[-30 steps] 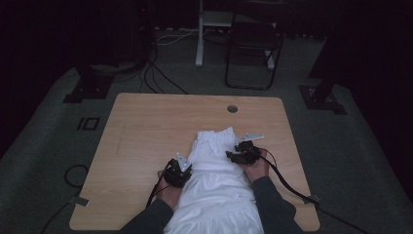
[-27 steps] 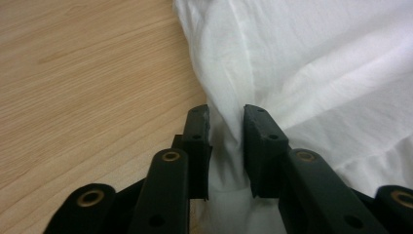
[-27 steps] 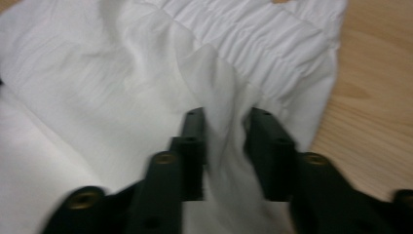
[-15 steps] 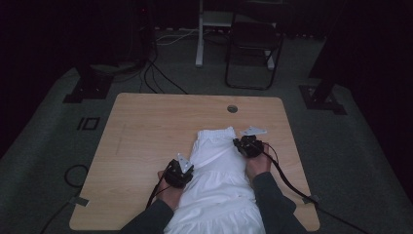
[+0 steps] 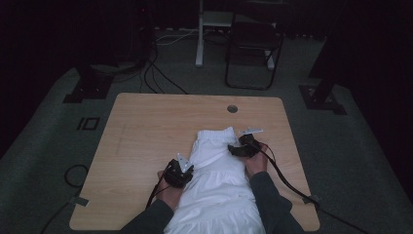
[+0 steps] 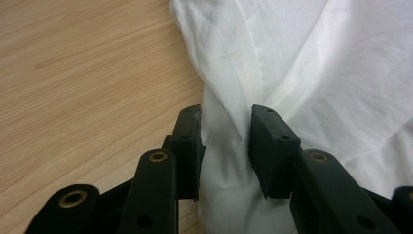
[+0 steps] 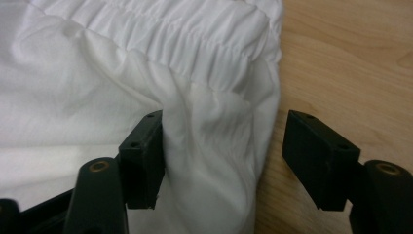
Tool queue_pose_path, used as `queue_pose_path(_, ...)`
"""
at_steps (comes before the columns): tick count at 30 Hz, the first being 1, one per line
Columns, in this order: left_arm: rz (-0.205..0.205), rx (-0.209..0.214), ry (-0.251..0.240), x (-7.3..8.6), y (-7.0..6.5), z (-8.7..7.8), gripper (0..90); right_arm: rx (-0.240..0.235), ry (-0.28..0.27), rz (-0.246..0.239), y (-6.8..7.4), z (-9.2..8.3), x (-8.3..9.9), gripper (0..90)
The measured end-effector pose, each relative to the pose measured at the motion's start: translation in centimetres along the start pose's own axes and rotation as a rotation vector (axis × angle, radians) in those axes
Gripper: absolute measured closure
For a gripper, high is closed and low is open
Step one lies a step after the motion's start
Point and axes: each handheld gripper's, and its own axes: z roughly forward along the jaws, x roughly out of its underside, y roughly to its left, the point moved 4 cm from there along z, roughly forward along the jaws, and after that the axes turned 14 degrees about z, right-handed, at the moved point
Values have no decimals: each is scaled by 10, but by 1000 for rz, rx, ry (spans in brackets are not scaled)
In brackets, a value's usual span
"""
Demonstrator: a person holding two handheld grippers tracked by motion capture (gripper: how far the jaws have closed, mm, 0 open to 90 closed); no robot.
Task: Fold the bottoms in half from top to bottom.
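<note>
A white garment [image 5: 219,170] with a gathered elastic waistband [image 7: 195,34] lies on the wooden table [image 5: 151,126], its lower part hanging over the near edge. My left gripper [image 5: 190,167] is at its left edge. In the left gripper view it [image 6: 225,131] is shut on a bunched fold of the garment [image 6: 316,58]; its jaws eased slightly wider within the last second. My right gripper [image 5: 234,148] sits at the right edge near the waistband. Its jaws [image 7: 224,141] have just been opening. A fold of cloth stands between them, touching one pad, while the other is over bare wood.
A round cable hole [image 5: 232,108] lies near the table's far edge. Beyond the table stand a dark chair [image 5: 253,48], a white post [image 5: 199,34] and cables [image 5: 156,73] on the floor. Black stand bases [image 5: 90,85] flank the table. A cable [image 5: 287,183] trails from the right gripper.
The right gripper has shifted a little farther up the garment's right edge, towards the waistband. The left gripper and the garment have stayed where they were.
</note>
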Motion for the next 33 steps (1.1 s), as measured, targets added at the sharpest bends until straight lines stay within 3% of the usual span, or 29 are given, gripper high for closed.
queue_pose_path(5, -14, 8, -1, 0, 1, 0, 653, 20, -11, -34, 3, 1, 2, 348)
queue_pose_path(8, -67, 54, -6, 2, 6, 1, 643, -3, -6, -41, 5, -2, 2, 606)
queue_pose_path(9, -67, 54, -6, 2, 6, 1, 625, -3, -6, -41, 5, -2, 2, 606)
queue_pose_path(10, -132, 135, 1, 1, 14, 1, 577, -21, 16, -35, 7, -3, 1, 747)
queue_pose_path(11, -138, 144, -7, -2, 19, -1, 556, -25, 20, -31, 7, -3, 1, 771)
queue_pose_path(13, -158, 157, -50, -14, 29, -8, 485, -33, 23, -18, 7, -3, 1, 809)
queue_pose_path(16, -156, 192, -125, -39, 42, -11, 370, -39, 25, -8, 8, -3, 2, 833)
queue_pose_path(18, -138, 226, -126, -54, 46, -1, 294, -40, 24, -6, 8, -3, 2, 833)
queue_pose_path(20, -134, 249, -108, -63, 46, 19, 284, -41, 24, -5, 7, -3, 2, 833)
queue_pose_path(22, -120, 245, -89, -64, 45, 28, 284, -41, 24, -4, 7, -3, 2, 833)
queue_pose_path(24, -104, 233, -35, -63, 40, 51, 283, -39, 21, -6, 8, -3, 2, 833)
queue_pose_path(25, -101, 204, -18, -61, 40, 57, 283, -40, 23, -6, 8, -3, 2, 833)
queue_pose_path(31, -101, 179, 37, -52, 41, 74, 266, -33, 18, -6, 9, -3, 3, 832)
queue_pose_path(33, -97, 171, 31, -52, 41, 75, 253, -37, 23, 6, 9, -3, 3, 827)
